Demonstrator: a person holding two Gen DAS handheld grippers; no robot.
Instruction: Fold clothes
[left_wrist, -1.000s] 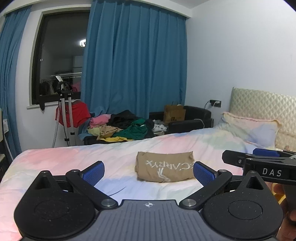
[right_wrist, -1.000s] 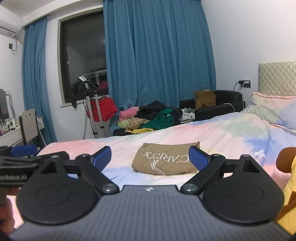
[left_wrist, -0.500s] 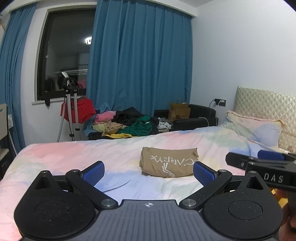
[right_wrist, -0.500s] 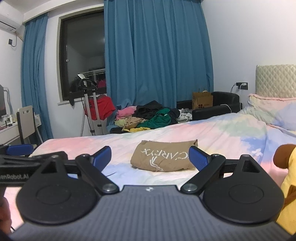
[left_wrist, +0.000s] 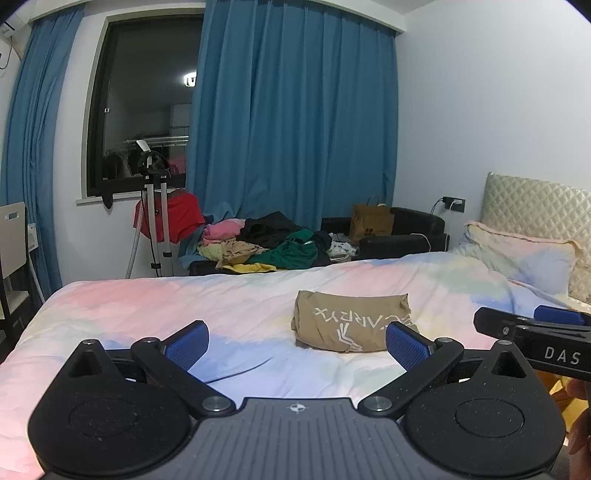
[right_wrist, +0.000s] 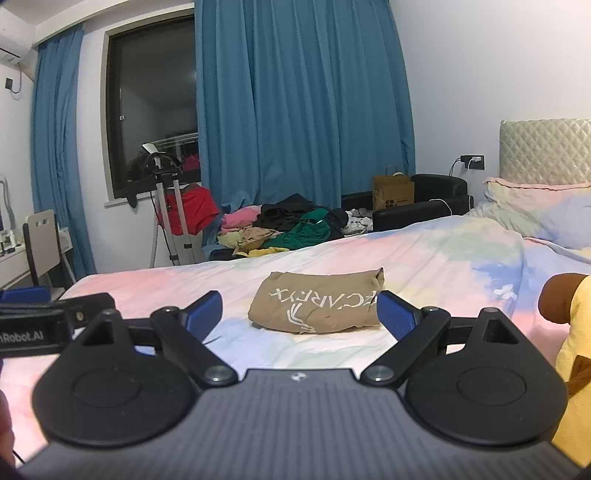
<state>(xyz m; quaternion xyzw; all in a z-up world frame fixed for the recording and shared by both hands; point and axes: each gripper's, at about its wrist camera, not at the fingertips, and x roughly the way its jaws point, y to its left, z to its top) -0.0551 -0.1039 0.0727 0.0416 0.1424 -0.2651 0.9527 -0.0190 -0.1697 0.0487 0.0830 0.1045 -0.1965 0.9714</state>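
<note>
A: Noting what's changing. In the left wrist view the tan folded garment (left_wrist: 352, 321) is sliding from centre frame a second back toward 3 o'clock, ending just past the right pad. In the right wrist view it is drifting slightly leftward. The bundle itself is not changing shape or place on the bed (left_wrist: 147, 306); only the cameras are swinging a little.

B: And the tools?

A: Left gripper (left_wrist: 297, 341) is standing with its blue pads wide apart, nothing between them. Right gripper (right_wrist: 300, 314) is likewise spread wide, empty, same spread as a second ago. Both are hovering short of the garment, not touching it. Each is showing at the edge of the other's view.

B: So where is the garment sitting?

A: Lying flat mid-bed, white lettering up, at about 12 o'clock from the right gripper, 1 o'clock from the left.

B: Meaning for the task?

A: I'm judging this piece as already folded and released. The unfolded heap of clothes (right_wrist: 288, 225) is waiting beyond the far edge of the bed, under the blue curtain (right_wrist: 303, 103), around 12 o'clock. Next piece is likely coming from there.
</note>
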